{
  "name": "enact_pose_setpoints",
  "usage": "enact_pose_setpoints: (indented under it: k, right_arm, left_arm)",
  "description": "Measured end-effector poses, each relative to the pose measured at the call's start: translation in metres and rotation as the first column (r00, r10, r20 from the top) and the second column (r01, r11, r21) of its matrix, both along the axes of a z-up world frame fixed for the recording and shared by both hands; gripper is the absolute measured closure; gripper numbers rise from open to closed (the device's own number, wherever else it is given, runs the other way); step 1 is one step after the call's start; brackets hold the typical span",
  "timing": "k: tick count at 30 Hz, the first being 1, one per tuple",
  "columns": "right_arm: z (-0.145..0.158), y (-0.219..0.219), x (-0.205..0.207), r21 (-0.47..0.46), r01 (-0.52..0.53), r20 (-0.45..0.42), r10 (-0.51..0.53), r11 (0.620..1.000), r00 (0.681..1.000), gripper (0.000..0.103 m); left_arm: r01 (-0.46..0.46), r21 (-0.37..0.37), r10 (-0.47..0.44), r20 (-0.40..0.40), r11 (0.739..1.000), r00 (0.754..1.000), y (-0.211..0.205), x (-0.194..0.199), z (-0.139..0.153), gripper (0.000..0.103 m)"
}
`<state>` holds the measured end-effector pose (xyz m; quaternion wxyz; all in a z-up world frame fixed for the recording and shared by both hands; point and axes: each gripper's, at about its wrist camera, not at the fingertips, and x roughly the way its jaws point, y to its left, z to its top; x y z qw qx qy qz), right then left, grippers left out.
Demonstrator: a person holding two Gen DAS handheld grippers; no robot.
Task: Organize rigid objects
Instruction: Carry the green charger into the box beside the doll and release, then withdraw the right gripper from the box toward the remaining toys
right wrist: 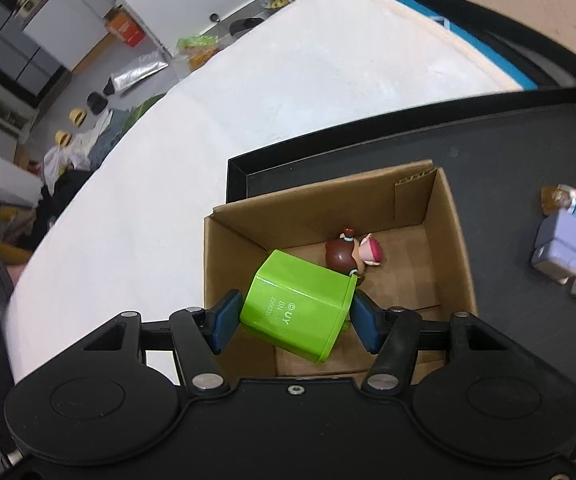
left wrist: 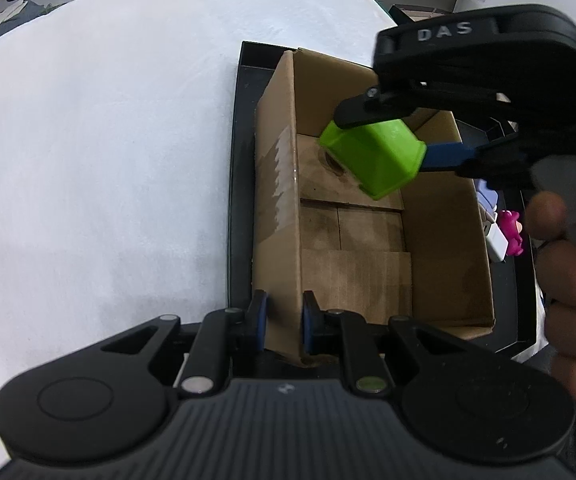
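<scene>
Nearest the left claw [left wrist: 284,322], its blue pads are clenched on the near wall of the cardboard box [left wrist: 276,216], one pad outside and one inside, pinning the box in place on the black tray [left wrist: 236,184]. The claw points steeply down at the box rim.

Ahead of it and to its right, the right claw [right wrist: 293,318] comes in from above, also tilted steeply down, a person's hand [left wrist: 575,280] wrapped around its handle. It is grasping a lime-green plastic container [right wrist: 299,306], pads pressed on two opposite side faces. The container hangs tilted over the box's open top, its long axis running forward and downward from the claw, the flared rim nearest the claw. It appears clear of the box floor, so the drop is probably a little further down.

Just beyond the container, on the box floor, lies a small brown-haired figurine [right wrist: 349,256]. Farther off to that claw's right, more small toys [right wrist: 563,252] sit on the tray outside the box.
</scene>
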<state>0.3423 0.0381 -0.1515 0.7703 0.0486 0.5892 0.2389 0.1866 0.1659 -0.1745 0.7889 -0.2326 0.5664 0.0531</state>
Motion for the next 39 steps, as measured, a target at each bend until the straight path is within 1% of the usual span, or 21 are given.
enact_pose_setpoints:
  k: [4, 5, 7, 10, 17, 25, 31, 34, 36, 39]
  right_arm:
    - [-0.010, -0.002, 0.004, 0.036, 0.054, -0.049, -0.053, 0.998, 0.997, 0.045]
    - [-0.012, -0.002, 0.004, 0.051, 0.064, -0.055, -0.062, 0.997, 0.997, 0.043]
    - [-0.015, -0.005, 0.004, 0.092, 0.079, -0.064, -0.074, 0.993, 0.995, 0.043]
    - [-0.016, -0.008, 0.004, 0.118, 0.084, -0.094, -0.073, 0.989, 0.993, 0.043]
    - [-0.001, -0.024, 0.002, 0.118, 0.055, -0.070, -0.047, 0.992, 0.996, 0.043]
    - [0.017, -0.041, -0.002, 0.093, 0.008, -0.045, -0.004, 0.996, 0.999, 0.041]
    - [0.029, -0.059, -0.004, 0.097, -0.009, -0.054, 0.014, 0.995, 0.998, 0.039]
    - [0.036, -0.067, -0.004, 0.085, -0.017, -0.026, 0.019, 0.996, 0.999, 0.037]
    - [0.040, -0.076, -0.002, 0.083, -0.009, -0.015, 0.010, 0.997, 1.000, 0.032]
    - [0.042, -0.092, 0.001, 0.086, 0.011, -0.006, -0.011, 0.996, 1.000, 0.029]
  left_arm:
    - [0.000, -0.001, 0.000, -0.002, 1.000, 1.000, 0.000, 0.000, 0.000, 0.087]
    - [0.000, 0.000, 0.000, -0.003, 1.000, 1.000, 0.000, 0.000, 0.000, 0.087]
    - [0.001, 0.001, -0.001, -0.003, 1.000, 1.000, 0.000, 0.000, 0.000, 0.087]
    - [-0.002, 0.004, 0.002, -0.007, 1.000, 1.000, -0.001, 0.001, -0.001, 0.087]
    - [-0.004, 0.009, 0.004, -0.010, 1.000, 1.000, -0.003, 0.002, -0.002, 0.087]
    - [-0.011, 0.020, 0.011, -0.016, 1.000, 1.000, -0.004, 0.002, -0.002, 0.087]
    - [-0.011, 0.033, 0.011, -0.020, 0.999, 1.000, -0.008, 0.002, 0.000, 0.087]
    - [-0.013, 0.040, 0.013, -0.017, 0.999, 1.000, -0.009, 0.001, 0.001, 0.087]
    - [-0.016, 0.043, 0.017, -0.018, 0.999, 1.000, -0.009, 0.000, 0.002, 0.087]
    - [-0.022, 0.043, 0.023, -0.022, 0.999, 0.999, -0.009, 0.001, 0.001, 0.087]
